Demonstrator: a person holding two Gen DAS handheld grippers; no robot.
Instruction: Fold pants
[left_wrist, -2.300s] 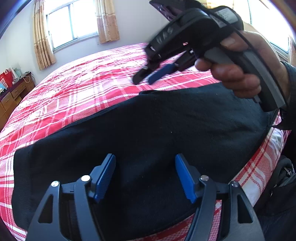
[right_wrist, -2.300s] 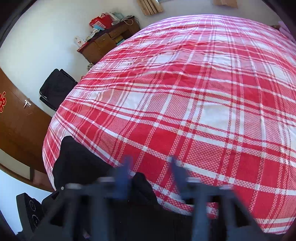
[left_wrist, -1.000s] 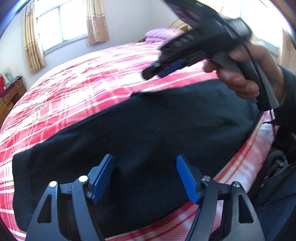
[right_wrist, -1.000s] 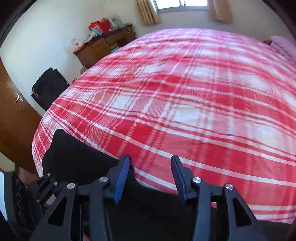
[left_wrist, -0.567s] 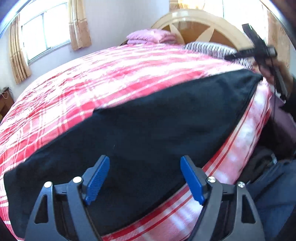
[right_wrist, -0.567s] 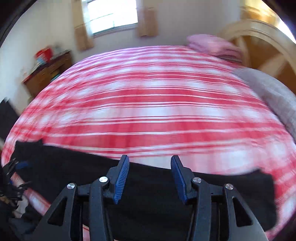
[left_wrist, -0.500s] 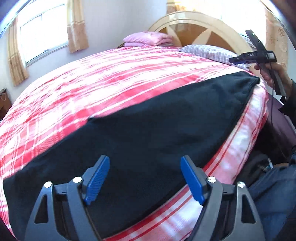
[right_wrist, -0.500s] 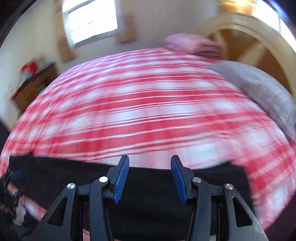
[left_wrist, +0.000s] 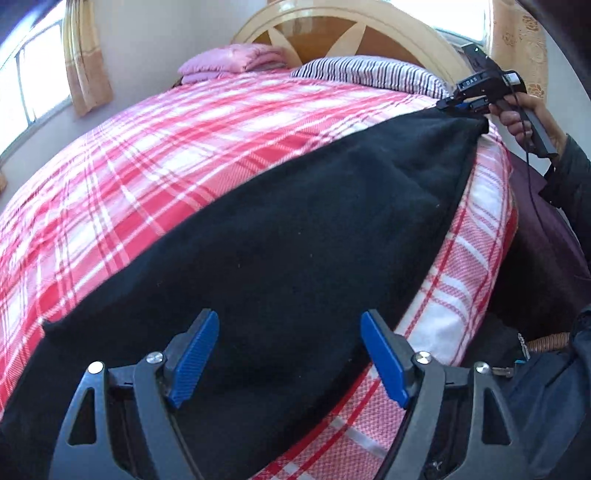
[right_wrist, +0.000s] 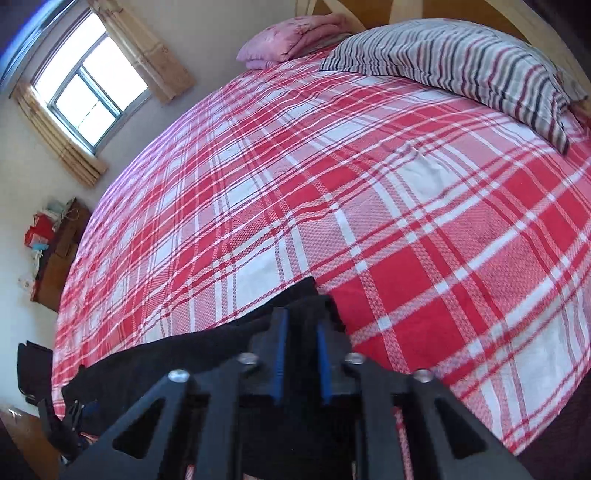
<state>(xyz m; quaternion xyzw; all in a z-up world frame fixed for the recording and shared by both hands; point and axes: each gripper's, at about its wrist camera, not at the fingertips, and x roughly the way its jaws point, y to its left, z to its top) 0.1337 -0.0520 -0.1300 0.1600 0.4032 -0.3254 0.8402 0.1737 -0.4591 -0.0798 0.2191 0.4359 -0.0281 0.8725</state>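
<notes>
The black pants lie stretched along the near edge of the red plaid bed. My left gripper is open and hovers just above one end of the pants. My right gripper shows far off at the other end, held in a hand. In the right wrist view my right gripper is shut on the end of the pants, whose cloth fills the narrow gap between the blue pads. The left gripper shows small at the far end.
A striped pillow and a pink folded blanket lie at the headboard. A window and a cluttered wooden cabinet stand past the bed. The person's body is at the right bed edge.
My right gripper has travelled from beside the left gripper to the far end of the pants and has shut on it. The left gripper has stayed open over its end.
</notes>
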